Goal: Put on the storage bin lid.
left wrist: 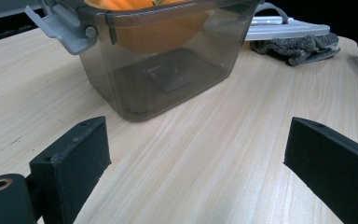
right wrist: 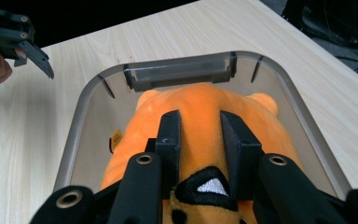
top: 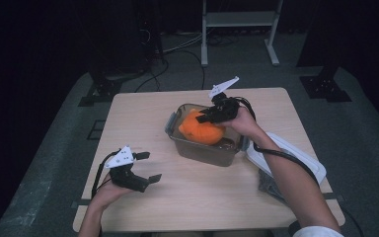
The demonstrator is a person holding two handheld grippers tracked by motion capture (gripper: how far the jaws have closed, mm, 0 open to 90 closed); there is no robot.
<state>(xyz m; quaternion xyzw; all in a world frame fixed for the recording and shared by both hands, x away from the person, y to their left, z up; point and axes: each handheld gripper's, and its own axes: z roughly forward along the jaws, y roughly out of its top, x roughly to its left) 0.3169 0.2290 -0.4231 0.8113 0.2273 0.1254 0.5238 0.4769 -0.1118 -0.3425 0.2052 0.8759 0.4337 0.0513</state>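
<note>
Right gripper (top: 208, 117) sits over the clear plastic box (top: 197, 148), jaws pinched into the orange plush toy (top: 201, 131). In the right gripper view the two black jaws (right wrist: 200, 140) press a fold of the toy's (right wrist: 205, 107) orange fabric between them, narrow gap, fabric bulging up through it. So: gripping the toy.

The toy is inside the box, upper part at or slightly above the rim. Two small ears point toward the far end of the box (right wrist: 307, 135), where a grey latch flap (right wrist: 179, 72) hangs on the rim. A black-and-white patch shows near the jaw bases.

Left gripper (top: 145, 168) is near the front-left of the wooden table (top: 143, 113), well apart from the box. Jaws spread wide, holding nothing. In the left gripper view only bare tabletop (left wrist: 205, 154) lies between its jaws, with the box (left wrist: 168, 65) ahead, grey latch (left wrist: 65, 28) at its near corner, orange toy (left wrist: 158, 32) visible through the wall.

White lid (top: 296, 160) lies on the table right of the box, under the person's right forearm. A dark grey cloth (top: 269, 185) lies just beside the lid, partly under it. The left gripper view shows the same lid (left wrist: 284, 28) and cloth (left wrist: 298, 46) behind the box.
</note>
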